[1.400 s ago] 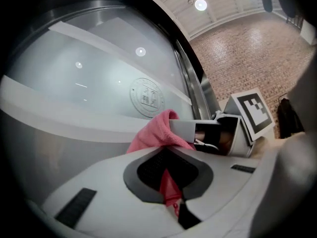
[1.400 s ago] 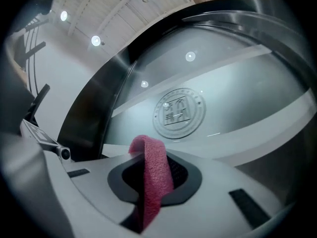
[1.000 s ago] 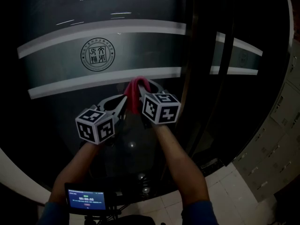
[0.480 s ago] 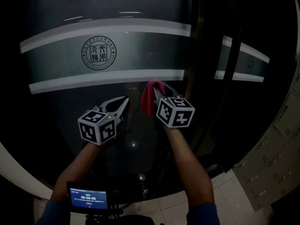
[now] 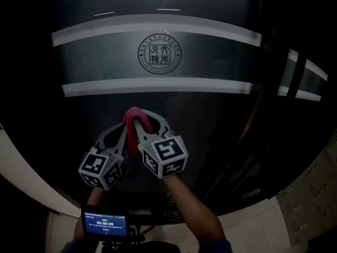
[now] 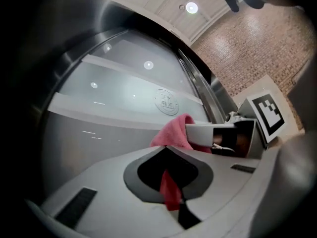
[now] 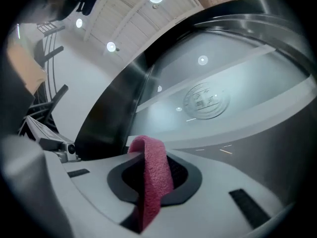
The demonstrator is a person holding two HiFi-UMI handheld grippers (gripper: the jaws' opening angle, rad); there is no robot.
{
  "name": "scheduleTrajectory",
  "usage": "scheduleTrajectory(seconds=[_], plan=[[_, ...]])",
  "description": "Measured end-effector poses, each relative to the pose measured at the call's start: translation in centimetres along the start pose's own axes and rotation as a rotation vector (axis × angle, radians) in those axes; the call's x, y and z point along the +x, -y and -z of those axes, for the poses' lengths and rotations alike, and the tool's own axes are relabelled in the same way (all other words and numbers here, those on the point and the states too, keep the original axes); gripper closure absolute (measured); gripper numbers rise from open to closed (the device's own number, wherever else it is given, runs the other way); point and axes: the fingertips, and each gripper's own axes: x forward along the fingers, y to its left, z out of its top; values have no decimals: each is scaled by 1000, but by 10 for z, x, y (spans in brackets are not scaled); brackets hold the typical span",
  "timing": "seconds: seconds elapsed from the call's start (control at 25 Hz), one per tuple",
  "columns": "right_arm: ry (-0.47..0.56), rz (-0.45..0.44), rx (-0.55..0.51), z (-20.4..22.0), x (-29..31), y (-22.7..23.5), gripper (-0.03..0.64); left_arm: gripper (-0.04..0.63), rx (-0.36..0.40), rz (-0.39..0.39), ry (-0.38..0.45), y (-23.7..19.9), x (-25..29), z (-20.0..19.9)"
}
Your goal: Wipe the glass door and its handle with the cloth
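Grip came from both sides at once. The right gripper [image 5: 140, 121] had its jaws closed tight on the pink terry cloth [image 5: 134, 117], a fold of it rising through the window between them in the right gripper view [image 7: 153, 177]. The left gripper [image 5: 122, 133] sat just beside it, its jaws also brought together with a thin red strip of the same cloth [image 6: 171, 190] nipped in the seam. My reading was that the second pinch served to bunch or re-seat the cloth into a firmer pad before it was pressed to the pane.

Both tools pointed at the dark glass door [image 5: 210, 104], low on it, beneath the two pale frosted bands [image 5: 158, 86] and the round seal emblem [image 5: 160, 54]. Whether the cloth touched the glass could not be told.

A dark upright bar [image 5: 271, 88] stood at the door's right side, well apart from the grippers. It might have been the handle, but that was unclear.

The glass looked smooth and reflective, mirroring ceiling lights. A pale tiled floor [image 5: 295, 215] lay below, a red brick wall [image 6: 257, 38] to one side, and a small lit screen [image 5: 105, 224] sat near the person.
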Motion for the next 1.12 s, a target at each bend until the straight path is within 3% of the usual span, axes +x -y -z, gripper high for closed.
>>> scheduleTrajectory(seconds=[0.16,0.36,0.56,0.76,1.12], plan=[[-9,-91,54,34,57,-70,584,583,64,-112,-33,-65,-51,9],[-26,-159,97,68,114,-135,584,583,73,-247,-70,-141,-112,20],[-53,-176,114,98,140,-161,584,583,31,-263,-93,-167,-137,36],[-58,-110,103,100,126,-128,584,583,31,-229,-107,-152,-119,45],[-91,135,47,91,12,12,584,583,-23,-7,-116,-27,-37,61]])
